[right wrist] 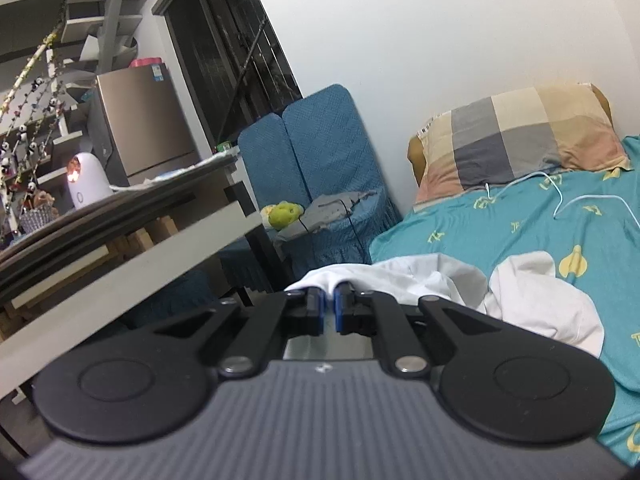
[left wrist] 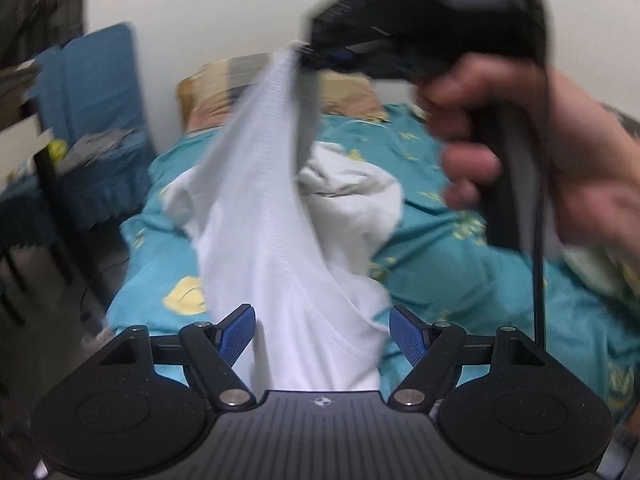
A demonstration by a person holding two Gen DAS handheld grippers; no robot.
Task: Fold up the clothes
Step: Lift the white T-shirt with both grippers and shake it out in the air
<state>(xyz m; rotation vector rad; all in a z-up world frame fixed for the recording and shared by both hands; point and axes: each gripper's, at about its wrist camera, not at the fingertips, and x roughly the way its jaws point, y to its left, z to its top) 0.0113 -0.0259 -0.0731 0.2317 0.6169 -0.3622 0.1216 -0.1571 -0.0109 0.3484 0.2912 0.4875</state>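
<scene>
A white garment (left wrist: 276,240) hangs in a long drape above the bed; its upper end is pinched in my right gripper (left wrist: 304,54), which a hand (left wrist: 520,152) holds high. The cloth's lower part falls between the blue pads of my left gripper (left wrist: 322,330), whose jaws stand wide apart without pressing on it. In the right wrist view my right gripper (right wrist: 329,306) is shut on a fold of the white garment (right wrist: 400,276). More white clothing (left wrist: 360,196) lies crumpled on the teal bedsheet (left wrist: 460,272), also seen as white clothing (right wrist: 544,300) beside the right gripper.
A patchwork pillow (right wrist: 516,136) lies at the head of the bed by the wall, with a white cable (right wrist: 568,200) across the teal sheet (right wrist: 460,220). A blue padded chair (right wrist: 316,152) with a grey cloth and green toy stands left of the bed, next to a table (right wrist: 132,248).
</scene>
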